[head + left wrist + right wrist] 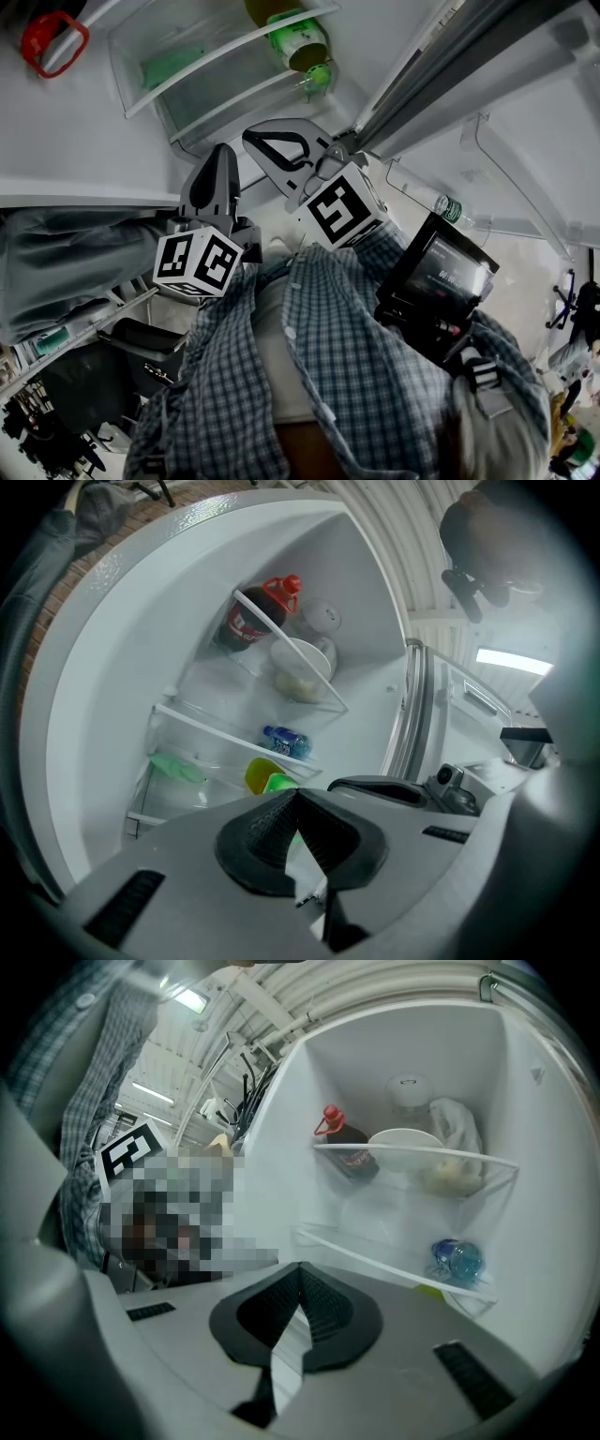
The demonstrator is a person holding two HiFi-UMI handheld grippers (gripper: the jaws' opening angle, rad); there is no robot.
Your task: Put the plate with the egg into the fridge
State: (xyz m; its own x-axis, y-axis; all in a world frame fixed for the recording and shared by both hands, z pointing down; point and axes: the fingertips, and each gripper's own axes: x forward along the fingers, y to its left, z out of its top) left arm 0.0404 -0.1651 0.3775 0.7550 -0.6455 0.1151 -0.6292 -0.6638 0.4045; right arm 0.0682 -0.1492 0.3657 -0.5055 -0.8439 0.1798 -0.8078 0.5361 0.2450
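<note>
Right gripper view: white plate [405,1147] rests on upper shelf [469,1158] inside fridge [375,1063], touching right side of cola bottle [349,1152]. Crumpled bag [455,1143] beyond plate, farther from cola bottle. Egg not discernible, shelf rail hides plate's top; probably task's plate, already stowed. Blue bottle [457,1260] one shelf below cola bottle. Right gripper [300,1269] jaws pressed together, nothing between. Left gripper [298,794] likewise closed, empty. Both hang well back from cola bottle, likely because placing is done.

text: none legible | screen [448,270]: glowing print, perhaps text, too blurred
</note>
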